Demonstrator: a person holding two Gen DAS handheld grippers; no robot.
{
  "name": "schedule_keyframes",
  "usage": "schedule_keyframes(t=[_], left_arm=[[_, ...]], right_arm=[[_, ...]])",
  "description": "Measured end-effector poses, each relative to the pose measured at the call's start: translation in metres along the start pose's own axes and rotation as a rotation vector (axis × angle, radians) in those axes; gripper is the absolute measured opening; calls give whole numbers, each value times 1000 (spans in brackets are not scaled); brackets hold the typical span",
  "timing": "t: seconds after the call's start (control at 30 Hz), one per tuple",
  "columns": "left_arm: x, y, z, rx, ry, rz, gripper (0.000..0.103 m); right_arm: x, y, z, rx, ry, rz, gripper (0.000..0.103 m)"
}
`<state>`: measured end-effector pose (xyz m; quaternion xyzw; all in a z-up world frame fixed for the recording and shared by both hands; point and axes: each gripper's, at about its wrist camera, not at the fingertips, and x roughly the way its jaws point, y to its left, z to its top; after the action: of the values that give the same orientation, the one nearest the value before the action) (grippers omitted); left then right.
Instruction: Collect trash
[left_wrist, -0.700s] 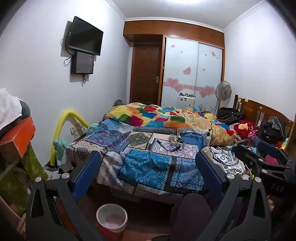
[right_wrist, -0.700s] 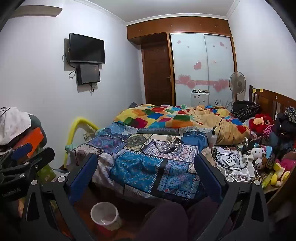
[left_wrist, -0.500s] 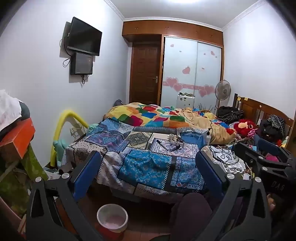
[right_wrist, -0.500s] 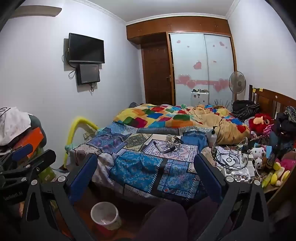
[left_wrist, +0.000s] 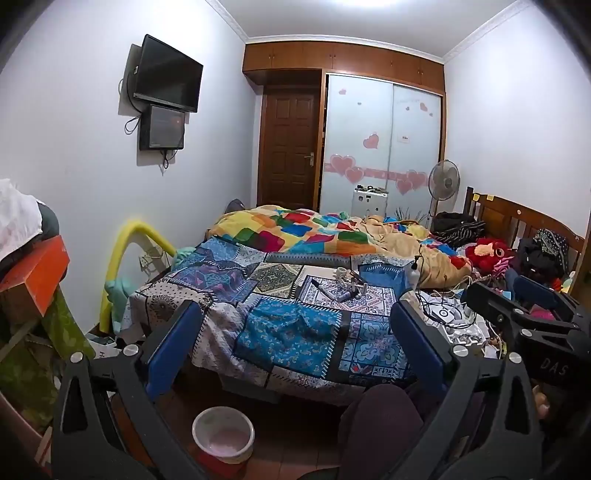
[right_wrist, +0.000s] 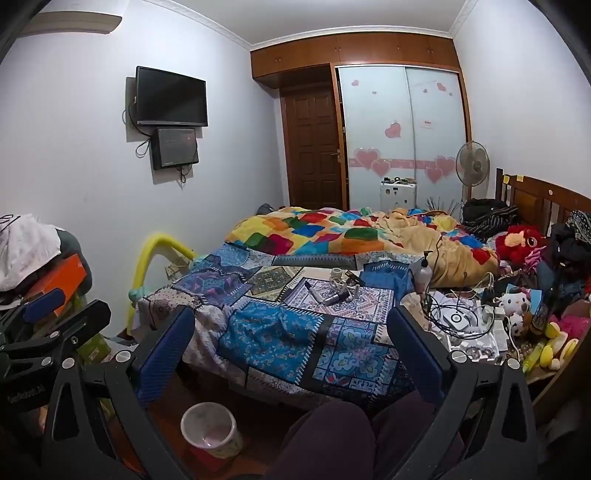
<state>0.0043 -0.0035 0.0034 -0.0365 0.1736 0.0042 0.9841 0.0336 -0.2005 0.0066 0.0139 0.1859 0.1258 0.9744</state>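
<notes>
Left wrist view: left gripper (left_wrist: 295, 345) jaws apart, empty; right gripper (right_wrist: 291, 349) likewise; bin (left_wrist: 223, 435) partly hidden.

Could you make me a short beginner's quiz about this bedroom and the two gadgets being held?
1. True or false: the left hand-held gripper holds a piece of trash.
2. Where does the bin stand? A) on the bed B) on the floor by the bed's foot C) beside the fan
3. Fill in: the small loose items lie on the ____ bedspread.

Key: 1. False; both it and the right hand-held gripper are open and empty. 2. B. 3. Blue patterned.
</notes>
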Motion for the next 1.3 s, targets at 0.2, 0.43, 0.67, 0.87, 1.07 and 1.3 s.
schedule_keyframes(t=[0.2,0.43,0.67,0.87,1.07,1.3], left_arm=[[-2,-2,-3,6,0,-3,103],[-2,-3,-3,6,0,-2,103],[-2,-4,-4,6,-1,-2,103],[-2,-4,-4,6,-1,-2,103],[-2,-3,-4,5,0,-4,103],[-2,-5,-5,5,0,-5,103]], right_arm=[[0,0,0,1,1,1,103],[-1,0,0,1,1,2,103],[-1,0,-1,1,1,1,103],[-2,0,-1,0,-1,1,103],[-2,1,-1,0,0,1,103],[-2,1,-1,0,-1,1,103]])
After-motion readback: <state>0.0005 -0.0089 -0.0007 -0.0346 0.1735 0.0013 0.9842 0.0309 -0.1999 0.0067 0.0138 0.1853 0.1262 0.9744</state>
